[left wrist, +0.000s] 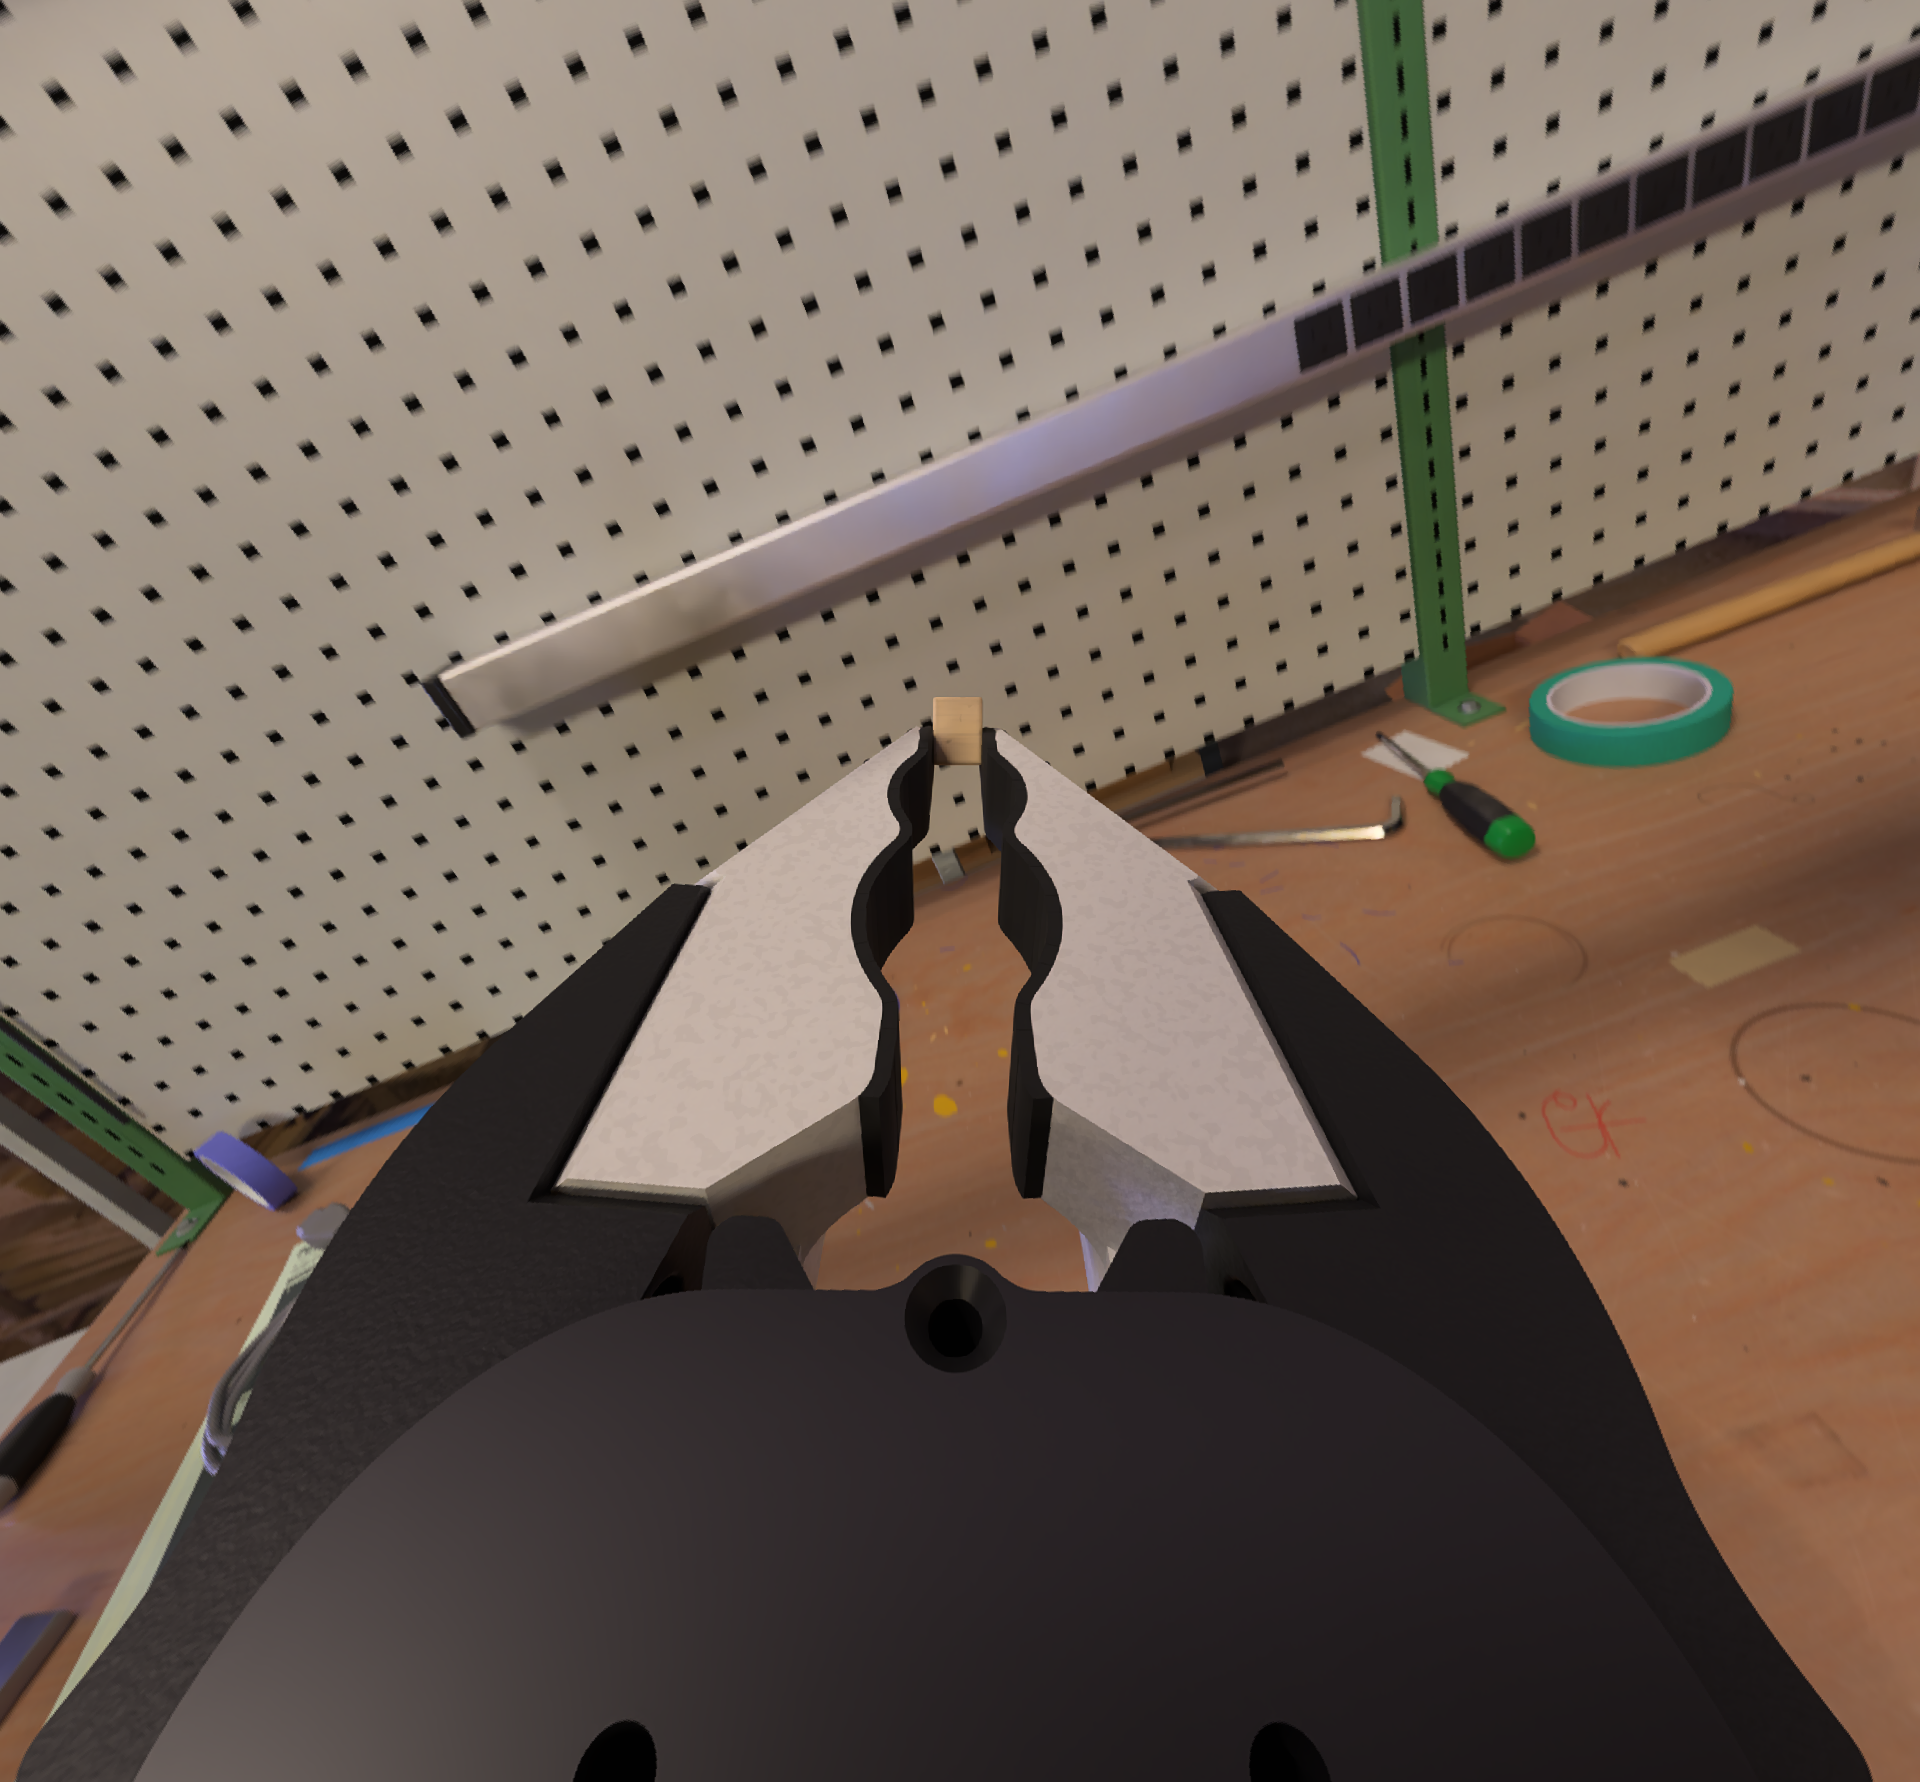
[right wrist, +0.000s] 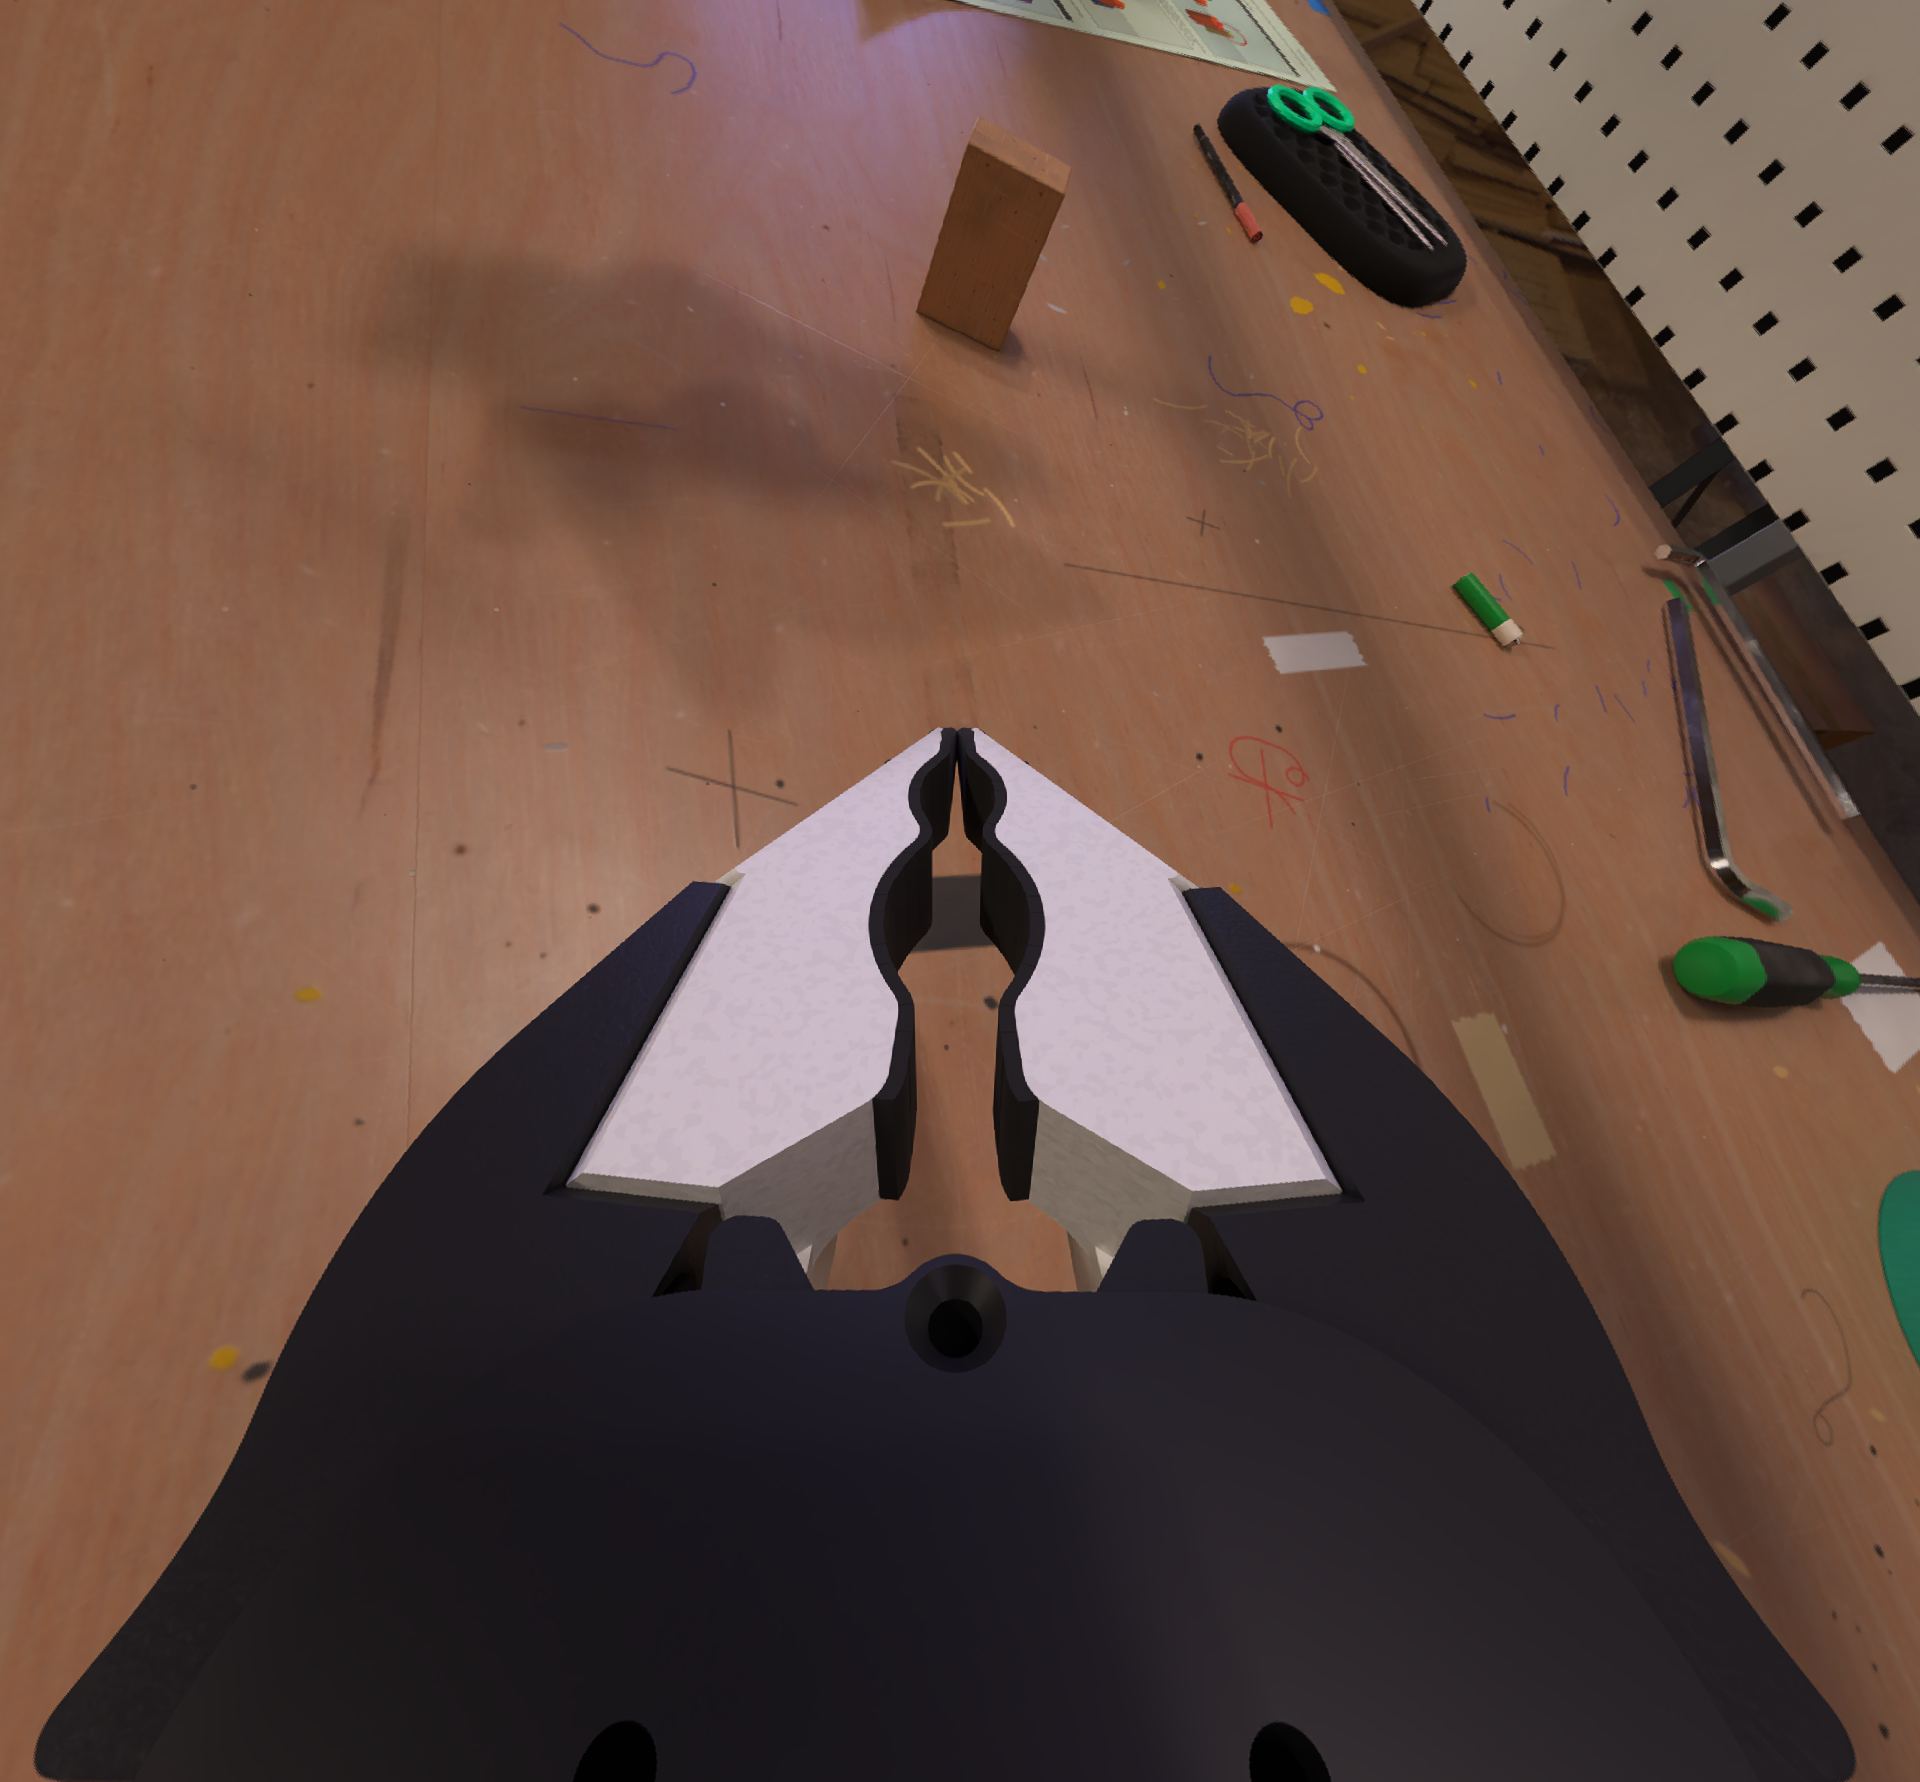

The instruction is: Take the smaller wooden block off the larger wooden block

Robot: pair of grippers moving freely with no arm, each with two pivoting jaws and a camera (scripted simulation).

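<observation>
Left claw: I am holding the left gripper (left wrist: 957, 745) narrowed onto the smaller wooden block (left wrist: 957, 731), which is sitting pinched between my very fingertips (left wrist: 918, 753), with its upper part poking out beyond them.

Where the small block is: I am carrying it up in the air, in front of the pegboard (left wrist: 623, 278), well clear of the workbench (left wrist: 1558, 1213) below.

Right claw: I am keeping the right gripper (right wrist: 957, 738) closed on nothing, its tips nearly touching, hovering over bare bench.

Larger wooden block: it is standing upright on end on the workbench (right wrist: 312, 382), well ahead of my right claw, near the black tray (right wrist: 1340, 200) with the scissors (right wrist: 1340, 143). The larger wooden block (right wrist: 994, 234) is carrying nothing on its top.

Progress: I am judging the lifting-off as done; what is remaining is setting the small block down somewhere on the bench.

Handling: the little cube is looking light, stiff and smooth-faced, so it is likely needing only modest pressure. My hold is shallow, right at the tips, so I am reckoning a jolt or twist could flick it out.

Where to grip: two flat opposite faces, as I am doing now; a deeper seat in the pads would be feeling safer.

Clutter nearby: a green tape roll (left wrist: 1629, 709), a screwdriver (left wrist: 1465, 807) and a hex key (left wrist: 1299, 830) are lying on the bench, worth avoiding when placing.
</observation>
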